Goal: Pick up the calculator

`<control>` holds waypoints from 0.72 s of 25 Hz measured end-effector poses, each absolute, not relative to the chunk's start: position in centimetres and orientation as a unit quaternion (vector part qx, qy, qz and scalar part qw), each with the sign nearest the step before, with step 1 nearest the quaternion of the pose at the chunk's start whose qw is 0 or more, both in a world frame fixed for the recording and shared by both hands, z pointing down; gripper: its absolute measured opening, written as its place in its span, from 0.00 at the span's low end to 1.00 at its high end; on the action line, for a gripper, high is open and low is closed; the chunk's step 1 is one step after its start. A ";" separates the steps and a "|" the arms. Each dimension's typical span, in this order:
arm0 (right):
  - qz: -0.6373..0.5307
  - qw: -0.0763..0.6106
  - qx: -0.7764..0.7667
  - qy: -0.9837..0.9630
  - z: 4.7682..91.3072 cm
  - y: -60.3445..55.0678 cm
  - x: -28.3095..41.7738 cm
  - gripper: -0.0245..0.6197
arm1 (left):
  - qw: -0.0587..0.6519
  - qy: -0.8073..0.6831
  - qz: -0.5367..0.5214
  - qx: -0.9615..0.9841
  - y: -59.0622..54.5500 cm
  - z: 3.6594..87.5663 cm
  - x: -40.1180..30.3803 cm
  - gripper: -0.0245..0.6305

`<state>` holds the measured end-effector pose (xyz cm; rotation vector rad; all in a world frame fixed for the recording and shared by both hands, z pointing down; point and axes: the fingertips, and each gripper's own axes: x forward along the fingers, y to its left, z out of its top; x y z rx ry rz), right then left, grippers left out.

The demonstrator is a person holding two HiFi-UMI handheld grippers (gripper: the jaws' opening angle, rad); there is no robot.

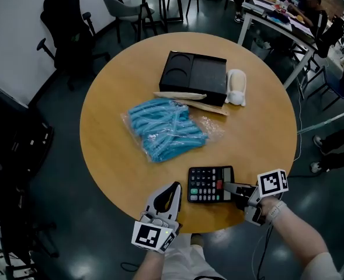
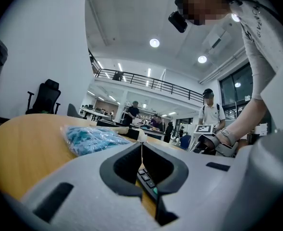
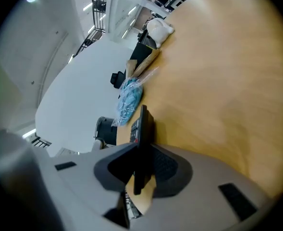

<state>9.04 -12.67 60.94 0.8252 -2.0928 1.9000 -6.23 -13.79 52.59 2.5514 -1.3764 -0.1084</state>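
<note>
A black calculator (image 1: 209, 184) lies flat near the front edge of the round wooden table (image 1: 113, 150). My right gripper (image 1: 225, 186) comes in from the right, shut on the calculator's right edge. In the right gripper view the calculator (image 3: 142, 129) shows edge-on, pinched between the two pads of the right gripper (image 3: 142, 165). My left gripper (image 1: 174, 186) rests at the table's front edge just left of the calculator, apart from it, shut with nothing held. In the left gripper view the tips of the left gripper (image 2: 141, 146) meet, and calculator keys (image 2: 147, 179) show through the gap behind them.
A clear bag of blue items (image 1: 164, 130) lies mid-table, beyond the calculator. Behind it are a black box (image 1: 193, 76), two pale flat sticks (image 1: 189, 98) and a white soft object (image 1: 236, 87). Chairs (image 1: 63, 25) and desks ring the table; people stand in the background.
</note>
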 end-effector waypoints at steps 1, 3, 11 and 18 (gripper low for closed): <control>0.638 0.097 0.277 -0.712 60.8 -12.7 8.9 0.15 | 0.122 -0.472 -0.034 0.872 -13.7 52.5 -6.4 0.05; 0.627 0.095 0.276 -0.722 60.3 -12.6 8.8 0.13 | 0.121 -0.471 -0.027 0.873 -13.5 52.0 -6.4 0.05; 0.620 0.009 0.307 -0.722 55.9 -12.9 9.8 0.13 | 0.094 -0.466 -0.019 0.879 -13.1 47.9 -7.0 0.05; 0.603 -0.054 0.324 -0.727 51.4 -11.4 10.2 0.13 | 0.073 -0.448 -0.033 0.890 -12.6 43.0 -6.3 0.05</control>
